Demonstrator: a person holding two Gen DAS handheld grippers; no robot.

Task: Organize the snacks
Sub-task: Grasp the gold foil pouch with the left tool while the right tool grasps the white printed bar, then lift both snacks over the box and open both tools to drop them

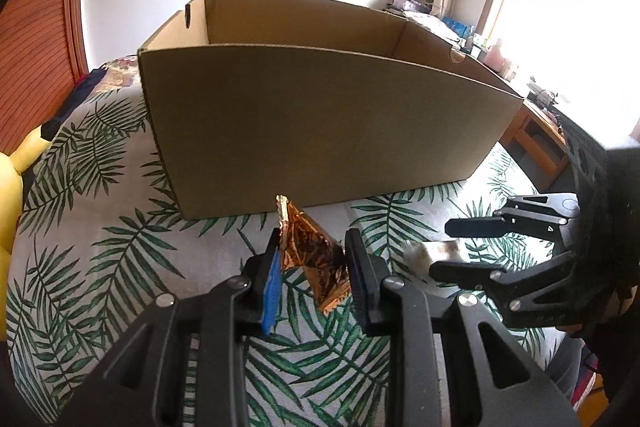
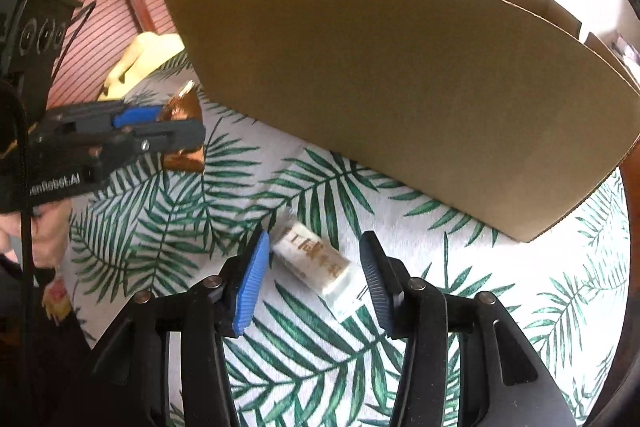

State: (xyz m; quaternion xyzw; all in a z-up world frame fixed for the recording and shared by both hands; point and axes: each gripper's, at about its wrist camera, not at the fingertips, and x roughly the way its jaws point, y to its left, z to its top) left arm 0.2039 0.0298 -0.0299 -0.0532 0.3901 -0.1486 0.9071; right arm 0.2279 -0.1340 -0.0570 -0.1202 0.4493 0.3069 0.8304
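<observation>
Left gripper (image 1: 312,263) pinches a copper foil packet (image 1: 310,251) between its two pads, and the packet is lifted a little above the cloth (image 1: 120,247). Right gripper (image 2: 314,275) is spread wide around a white bar (image 2: 316,263), which lies on the leaf-print cloth between the fingers; the blue pad (image 2: 252,283) is just beside it, the black one apart. Behind both stands a cardboard box (image 1: 320,131), open at the top, on the same cloth. At the cloth's left edge is a yellow toy (image 1: 12,179).
</observation>
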